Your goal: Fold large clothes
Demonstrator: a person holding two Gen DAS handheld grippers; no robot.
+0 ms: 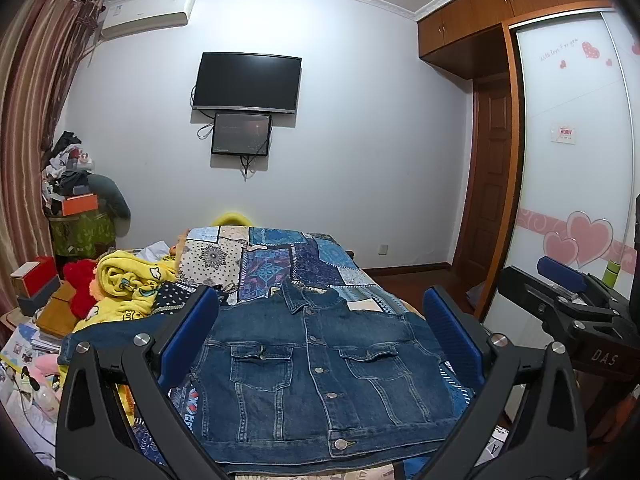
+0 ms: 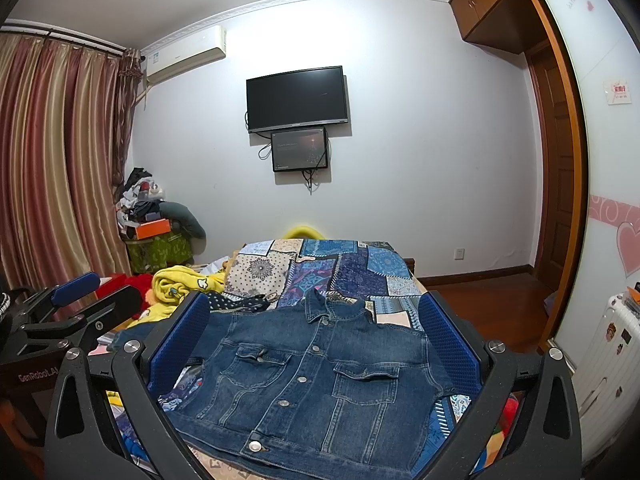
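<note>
A blue denim jacket (image 1: 316, 376) lies flat, front up and buttoned, on a patchwork bedspread (image 1: 280, 260); its collar points to the far wall. One sleeve (image 1: 116, 332) stretches out to the left. My left gripper (image 1: 320, 328) is open and empty, held above the jacket's near part. My right gripper (image 2: 316, 328) is also open and empty above the jacket (image 2: 316, 384). The right gripper shows at the right edge of the left wrist view (image 1: 560, 280), and the left gripper at the left edge of the right wrist view (image 2: 76, 300).
A yellow blanket (image 1: 128, 280) and red plush toy (image 1: 82, 280) lie left of the jacket. Boxes and clutter (image 1: 36, 304) crowd the bed's left side. A wardrobe (image 1: 576, 160) stands right, with wooden floor (image 2: 492, 300) beside the bed. A white suitcase (image 2: 608, 360) stands at right.
</note>
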